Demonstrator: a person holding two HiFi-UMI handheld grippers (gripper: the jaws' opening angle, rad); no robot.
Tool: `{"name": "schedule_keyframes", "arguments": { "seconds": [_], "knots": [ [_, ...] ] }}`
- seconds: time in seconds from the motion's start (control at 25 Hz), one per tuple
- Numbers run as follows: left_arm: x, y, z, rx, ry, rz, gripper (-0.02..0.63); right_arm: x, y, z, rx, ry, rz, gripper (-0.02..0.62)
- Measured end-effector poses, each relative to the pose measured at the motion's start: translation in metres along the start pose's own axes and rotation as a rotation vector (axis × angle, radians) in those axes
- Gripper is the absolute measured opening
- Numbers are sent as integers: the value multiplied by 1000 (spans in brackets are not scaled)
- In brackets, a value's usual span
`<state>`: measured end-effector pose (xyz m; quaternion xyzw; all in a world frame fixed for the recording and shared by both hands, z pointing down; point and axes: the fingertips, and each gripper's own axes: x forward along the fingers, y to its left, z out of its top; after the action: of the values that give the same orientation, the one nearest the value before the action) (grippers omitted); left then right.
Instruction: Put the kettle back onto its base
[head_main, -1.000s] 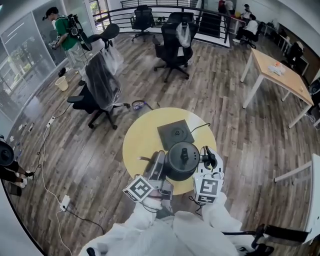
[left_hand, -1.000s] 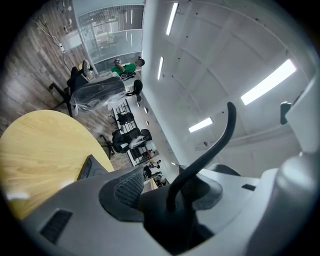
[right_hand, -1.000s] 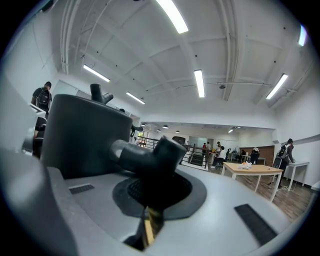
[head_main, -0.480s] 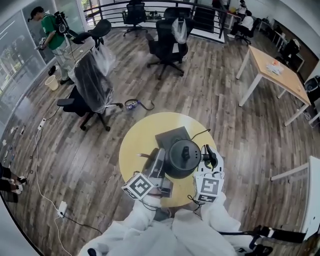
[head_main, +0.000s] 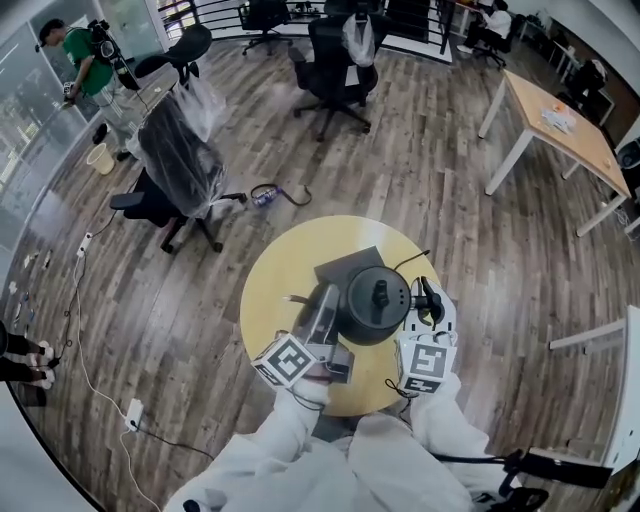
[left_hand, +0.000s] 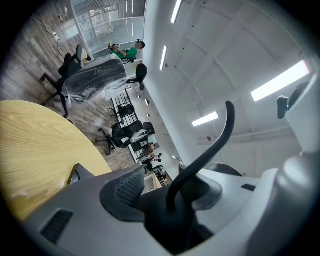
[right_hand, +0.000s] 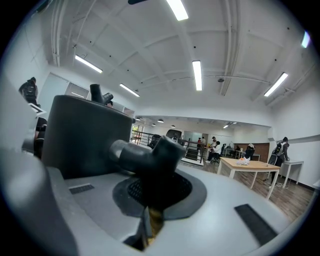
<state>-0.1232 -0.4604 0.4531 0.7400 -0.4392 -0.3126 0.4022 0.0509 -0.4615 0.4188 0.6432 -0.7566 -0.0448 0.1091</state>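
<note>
Fingers of the right gripper (right_hand: 151, 192) are pressed together on the black handle (right_hand: 150, 152) of the kettle (right_hand: 82, 135), whose dark body fills the left of the right gripper view. Fingers of the left gripper (left_hand: 175, 212) are closed on the kettle's thin curved spout (left_hand: 215, 140), which rises up and to the right from between them.

In the head view the left gripper (head_main: 322, 305) reaches in from the near left and the right gripper (head_main: 428, 312) from the near right, with the kettle (head_main: 375, 300) between them. Its round lid faces the camera. The marker cubes (head_main: 283, 360) sit nearest the person, one on each gripper, above white sleeves (head_main: 300, 440).

The kettle is over the round yellow surface (head_main: 275, 290), right of its middle. It covers the near right corner of the dark square base (head_main: 338, 264), which lies flat on the surface just beyond it. Whether the kettle touches the base cannot be told. A black cord (head_main: 408, 258) runs off from the base towards the far right edge.

Around the surface is a wood plank floor (head_main: 180, 320). Office chairs (head_main: 175, 165) stand well apart to the far left and far side, one wrapped in clear plastic. A person in green (head_main: 85, 65) stands at the far left, and a rectangular table (head_main: 560, 130) is at the far right.
</note>
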Motion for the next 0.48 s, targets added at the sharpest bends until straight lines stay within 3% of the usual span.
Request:
{"name": "schedule_keyframes", "arguments": {
  "seconds": [0.2, 0.48],
  "knots": [
    [33, 30, -2, 19, 7, 32, 208, 37, -6, -21, 13, 8, 4, 29],
    [80, 88, -21, 79, 41, 115, 141, 85, -14, -69, 6, 6, -12, 29]
  ]
}}
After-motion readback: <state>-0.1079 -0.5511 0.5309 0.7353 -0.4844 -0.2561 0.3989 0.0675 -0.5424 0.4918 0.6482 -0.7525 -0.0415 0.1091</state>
